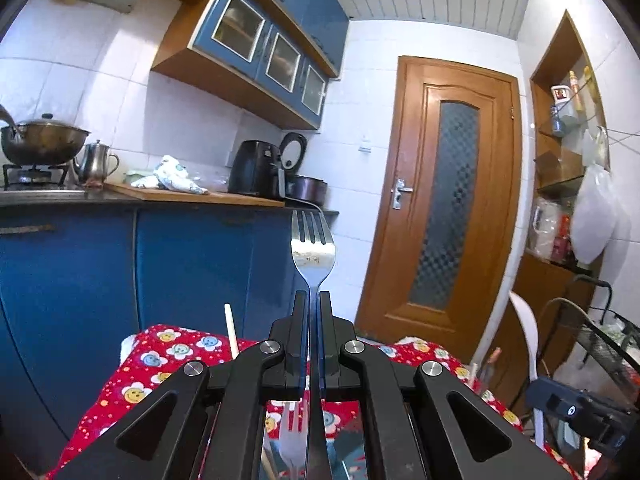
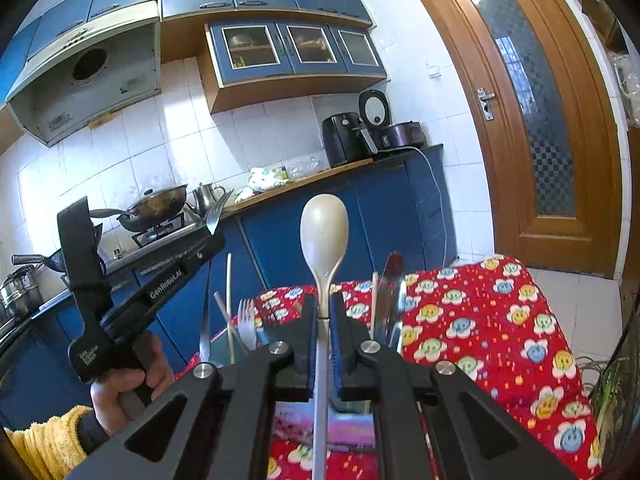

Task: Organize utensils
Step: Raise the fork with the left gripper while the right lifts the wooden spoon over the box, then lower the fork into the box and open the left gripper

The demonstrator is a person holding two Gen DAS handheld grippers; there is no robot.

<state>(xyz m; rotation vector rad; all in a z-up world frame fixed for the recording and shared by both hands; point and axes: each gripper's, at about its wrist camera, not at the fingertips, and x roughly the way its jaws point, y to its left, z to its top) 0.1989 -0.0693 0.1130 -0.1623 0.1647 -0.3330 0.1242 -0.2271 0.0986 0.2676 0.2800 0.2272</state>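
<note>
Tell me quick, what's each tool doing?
Left tool: closed on a fork.
Right tool: closed on a spoon.

left black plastic two-finger gripper: silver round screws, blue pads
right black plastic two-finger gripper: silver screws, blue ridged pads
bare-skinned left hand: fuzzy yellow sleeve
</note>
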